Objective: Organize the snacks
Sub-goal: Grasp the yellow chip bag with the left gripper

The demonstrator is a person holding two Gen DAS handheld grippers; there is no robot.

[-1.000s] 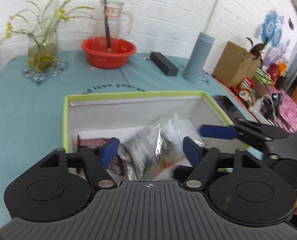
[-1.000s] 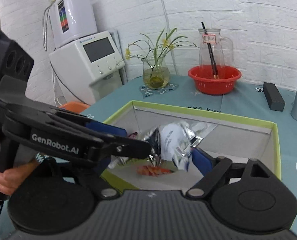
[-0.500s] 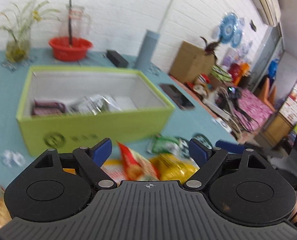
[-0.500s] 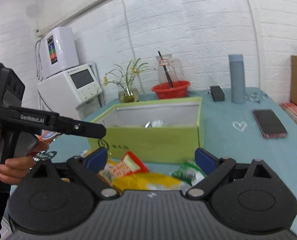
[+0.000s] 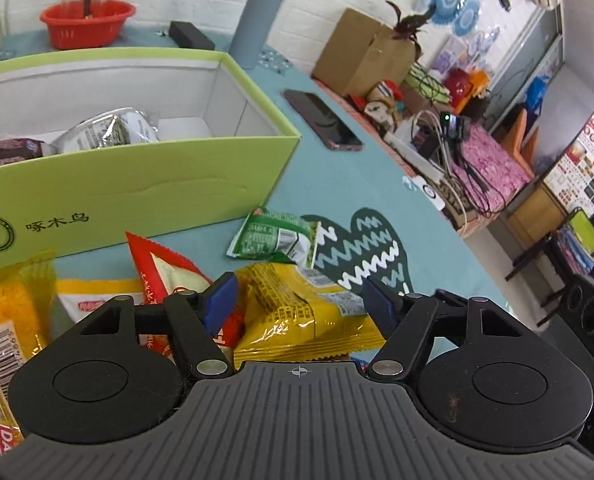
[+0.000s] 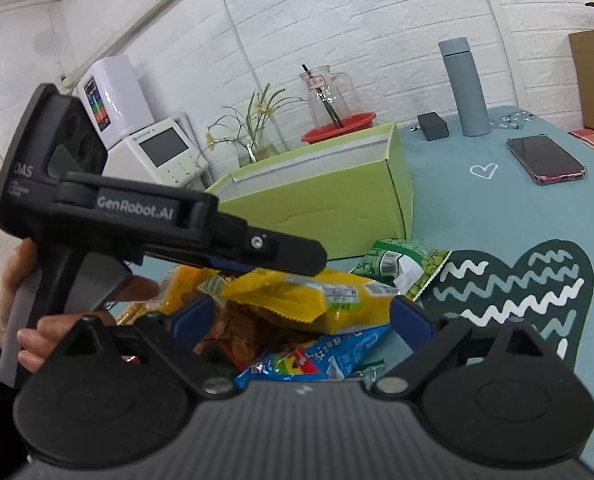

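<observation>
The left claw, half-open and just closing, straddles the yellow snack packet to lift it toward the green box at upper left. The right claw hangs wide over the same pile, gripping nothing.

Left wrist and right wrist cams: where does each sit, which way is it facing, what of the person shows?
Left wrist: on the left gripper, angled down over the yellow snack bag toward the green box; no hand visible; jaws have just been closing around the bag.
Right wrist: on the right gripper, low over the pile; shows the left gripper and hand.
Shared: yellow bag, green pea packet, box, phone.
</observation>
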